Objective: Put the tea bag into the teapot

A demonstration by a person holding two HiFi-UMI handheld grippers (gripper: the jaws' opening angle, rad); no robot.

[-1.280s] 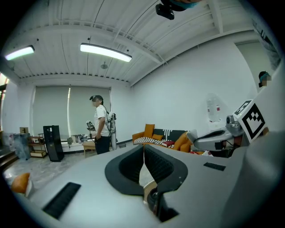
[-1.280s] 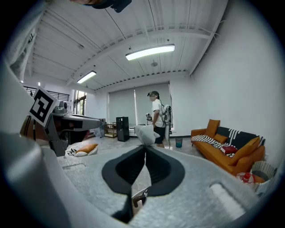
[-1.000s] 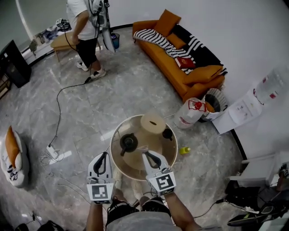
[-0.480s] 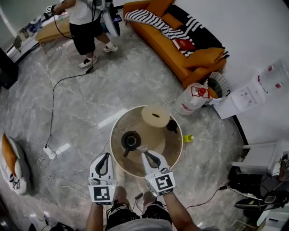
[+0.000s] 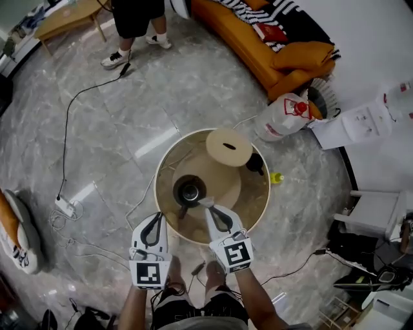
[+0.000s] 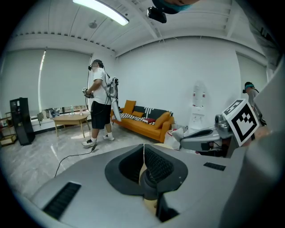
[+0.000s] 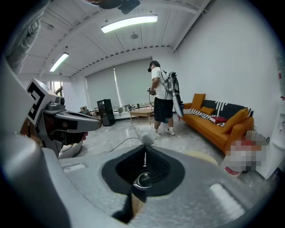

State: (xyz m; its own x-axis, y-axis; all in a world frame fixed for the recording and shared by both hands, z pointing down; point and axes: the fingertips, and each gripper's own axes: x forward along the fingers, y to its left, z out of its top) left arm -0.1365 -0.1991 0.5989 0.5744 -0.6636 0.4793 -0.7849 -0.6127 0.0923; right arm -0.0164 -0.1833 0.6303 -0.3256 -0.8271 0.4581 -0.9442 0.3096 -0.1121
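Note:
In the head view a dark teapot (image 5: 189,191) with its top open stands on the round table (image 5: 258,196), left of the middle. My right gripper (image 5: 208,207) is just right of the teapot and near its front, shut on a small white tea bag (image 5: 204,202). The right gripper view shows that tea bag (image 7: 144,133) sticking out past the closed tips of the right gripper (image 7: 144,150). My left gripper (image 5: 157,218) hangs at the table's near left edge. Its jaws meet in a thin line in the left gripper view (image 6: 144,150), with nothing between them.
A round pale wooden disc (image 5: 229,147) and a small black object (image 5: 256,164) sit on the table's far side. On the floor lie a yellow item (image 5: 276,178), a white bag (image 5: 290,116), a cable (image 5: 71,129) and a power strip (image 5: 64,206). An orange sofa (image 5: 284,51) and a standing person (image 5: 135,19) are beyond.
The head view has tipped further down, so the table, sofa and person have slid up the frame. Both grippers keep their places, and the tea bag stays beside the teapot.

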